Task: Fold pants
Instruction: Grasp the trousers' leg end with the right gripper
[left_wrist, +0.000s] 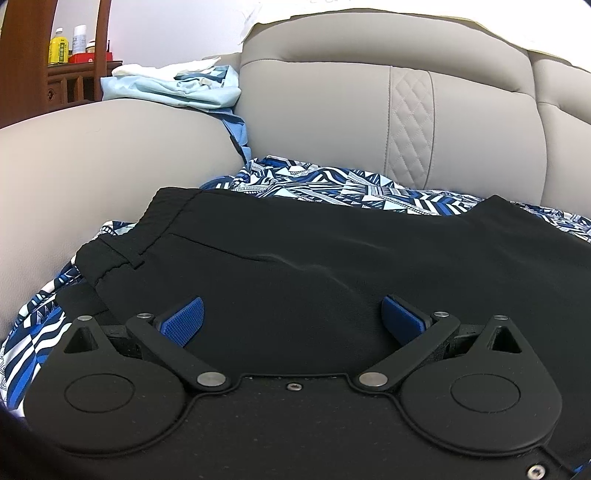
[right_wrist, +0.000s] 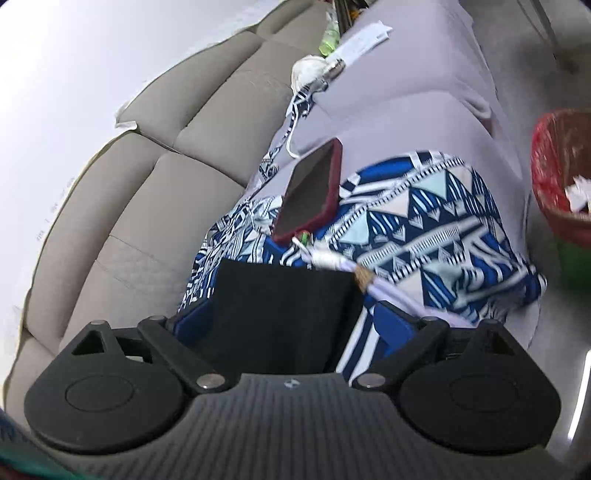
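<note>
Black pants (left_wrist: 332, 251) lie folded flat on a blue-and-white patterned cloth (left_wrist: 332, 188) on a beige sofa, waistband at the left. My left gripper (left_wrist: 291, 319) hovers just over their near edge, open, with blue pads (left_wrist: 184, 321) wide apart and nothing between them. In the right wrist view an end of the black pants (right_wrist: 280, 314) lies between the fingers of my right gripper (right_wrist: 291, 328), which is open; its blue pads (right_wrist: 194, 326) stand off the fabric on both sides.
The sofa backrest (left_wrist: 369, 110) rises behind, the armrest (left_wrist: 110, 158) at the left with light blue clothes (left_wrist: 173, 88) piled on it. A phone in a dark red case (right_wrist: 310, 192) and a white cable (right_wrist: 332, 260) lie on the patterned cloth (right_wrist: 424, 229). A red basket (right_wrist: 565, 177) stands beyond the sofa.
</note>
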